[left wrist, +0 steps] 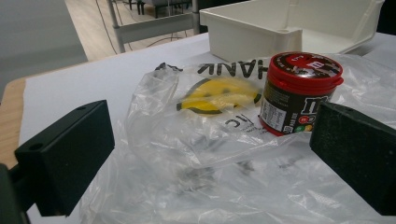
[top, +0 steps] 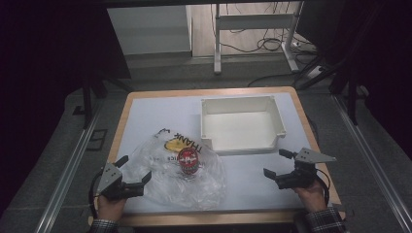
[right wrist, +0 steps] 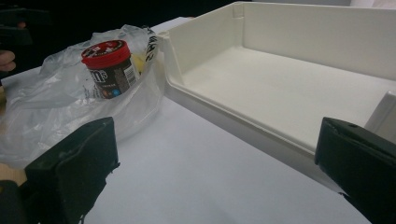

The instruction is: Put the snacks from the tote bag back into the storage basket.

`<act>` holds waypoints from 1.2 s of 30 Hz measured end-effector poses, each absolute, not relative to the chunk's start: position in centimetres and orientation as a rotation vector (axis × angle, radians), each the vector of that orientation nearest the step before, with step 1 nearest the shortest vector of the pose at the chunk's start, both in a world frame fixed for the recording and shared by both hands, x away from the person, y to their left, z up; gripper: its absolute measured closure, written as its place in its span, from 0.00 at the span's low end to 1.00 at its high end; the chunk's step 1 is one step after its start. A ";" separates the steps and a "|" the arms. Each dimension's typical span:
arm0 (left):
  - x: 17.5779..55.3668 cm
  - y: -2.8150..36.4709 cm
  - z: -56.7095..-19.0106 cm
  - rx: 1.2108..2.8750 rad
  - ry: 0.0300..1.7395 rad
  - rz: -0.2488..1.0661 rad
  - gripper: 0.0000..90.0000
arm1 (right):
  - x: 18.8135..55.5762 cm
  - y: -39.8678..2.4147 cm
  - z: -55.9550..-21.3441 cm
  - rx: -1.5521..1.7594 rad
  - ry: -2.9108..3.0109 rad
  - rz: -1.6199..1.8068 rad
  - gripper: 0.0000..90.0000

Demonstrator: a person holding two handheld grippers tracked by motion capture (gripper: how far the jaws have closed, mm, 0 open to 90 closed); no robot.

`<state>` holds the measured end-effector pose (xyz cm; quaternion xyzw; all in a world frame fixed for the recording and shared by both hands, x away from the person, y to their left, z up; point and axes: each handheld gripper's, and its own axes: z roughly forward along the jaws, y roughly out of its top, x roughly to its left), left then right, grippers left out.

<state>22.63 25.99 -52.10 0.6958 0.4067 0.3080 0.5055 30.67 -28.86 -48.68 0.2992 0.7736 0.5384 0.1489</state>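
Item 1: left hand-held gripper, at the near left edge of the surface. Jaws stand wide apart, holding nothing, and overlap the near left edge of the plastic bag in the high view. Judged to be lined up on the bag, since its own view looks straight across the film at the candy tub.

Item 2: right hand-held gripper, at the near right, over bare surface. Jaws likewise spread, gripping nothing. It sits well apart from the bag and just short of the tray's near corner, probably waiting to take the tub or steady the bag.

Item 3: plastic bag, clear, crumpled, lying flat on the surface left of centre. Black lettering and a yellow smiley print face up toward its far end. Its far right edge touches or nearly touches the tray wall.

Item 4: candy tub, 1 unit, dark body with red lid, standing upright on or in the bag; which of the 2 cannot be told through the film. It stands near the tray's near left corner.

Item 5: white tray, open-topped, empty, at the far right of the surface. Its lowered near wall faces the grippers, a likely destination for the tub.
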 end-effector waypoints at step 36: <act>22.6 25.8 -52.1 1.673 0.985 0.748 0.00 | 30.3 -27.2 -48.2 0.767 2.221 1.535 0.00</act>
